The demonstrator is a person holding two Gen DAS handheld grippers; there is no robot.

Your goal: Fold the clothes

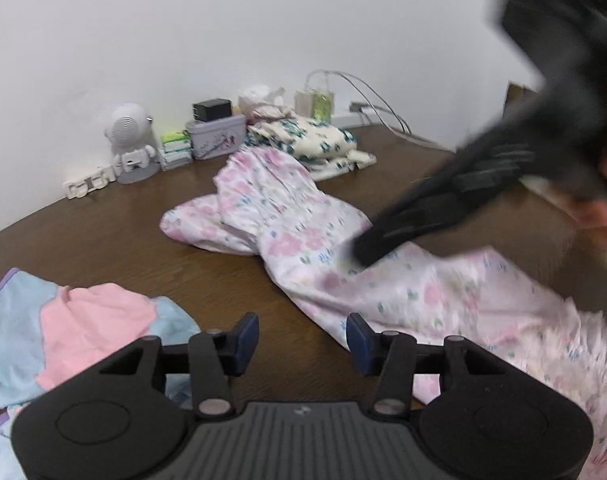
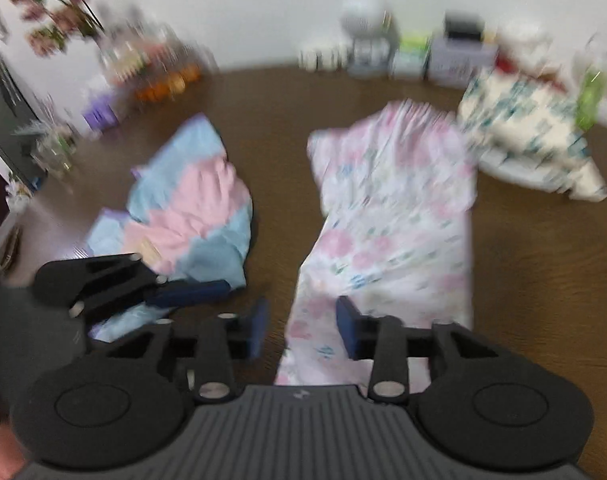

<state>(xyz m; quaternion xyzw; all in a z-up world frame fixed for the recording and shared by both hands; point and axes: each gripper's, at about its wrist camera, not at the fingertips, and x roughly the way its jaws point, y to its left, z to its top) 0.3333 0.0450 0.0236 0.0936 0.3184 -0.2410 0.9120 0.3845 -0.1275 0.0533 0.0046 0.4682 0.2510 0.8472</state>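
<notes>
A pink floral garment (image 1: 287,216) (image 2: 391,216) lies stretched along the brown table (image 1: 103,220), rumpled at its far end. My left gripper (image 1: 302,340) is open just above the table. Its right finger is at the floral cloth's near edge, and nothing lies between the fingers. It appears side-on in the right wrist view (image 2: 191,292), beside a pastel blue and pink garment (image 1: 83,320) (image 2: 195,208). My right gripper (image 2: 302,322) is open over the floral cloth's near end. In the left wrist view it (image 1: 363,250) is blurred and points down at that cloth.
A folded cream garment with teal flowers (image 1: 315,140) (image 2: 531,132) lies at the back. Along the wall stand a white round figure (image 1: 129,140), a lilac tin (image 1: 217,138) and cables (image 1: 375,108). Flowers (image 2: 51,12) and oranges (image 2: 163,84) crowd the far left.
</notes>
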